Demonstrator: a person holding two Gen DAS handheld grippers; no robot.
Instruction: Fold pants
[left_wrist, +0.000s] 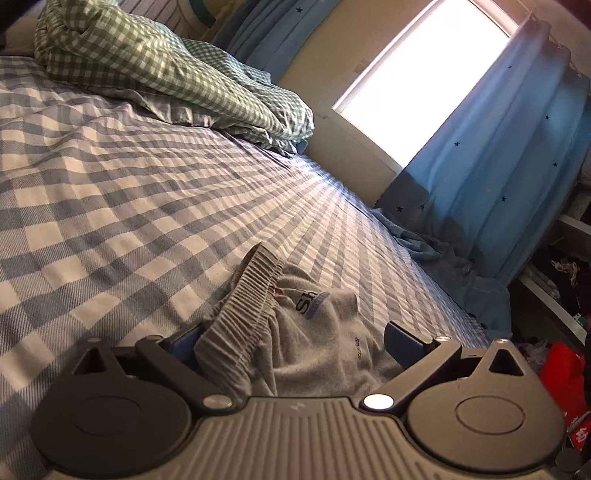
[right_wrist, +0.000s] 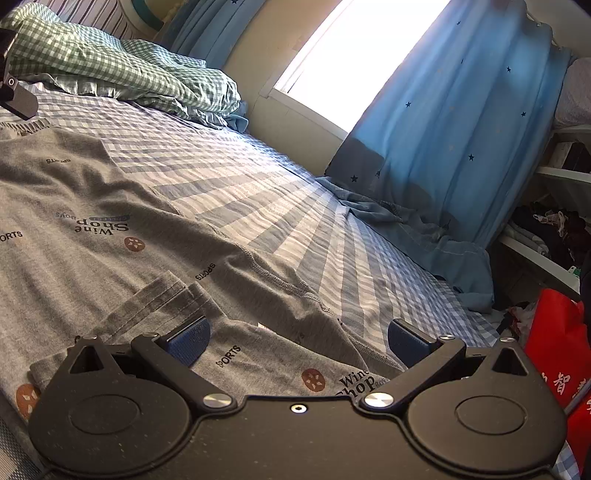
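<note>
The grey printed pants (right_wrist: 110, 206) lie spread along the blue checked bed (right_wrist: 258, 192). In the left wrist view their ribbed waistband (left_wrist: 255, 291) is bunched up between the wide-apart blue pads of my left gripper (left_wrist: 295, 339), which is open around the cloth. In the right wrist view the leg hems (right_wrist: 162, 295) lie under my right gripper (right_wrist: 299, 336), which is open, its pads just above the fabric. Part of the left gripper shows at the far left edge of that view (right_wrist: 14, 96).
A crumpled green checked duvet (left_wrist: 166, 70) lies at the head of the bed. Blue star curtains (right_wrist: 461, 129) and a bright window (right_wrist: 354, 55) are on the right. A red bag (right_wrist: 557, 350) and shelves with clutter (right_wrist: 554, 221) stand past the bed's right edge.
</note>
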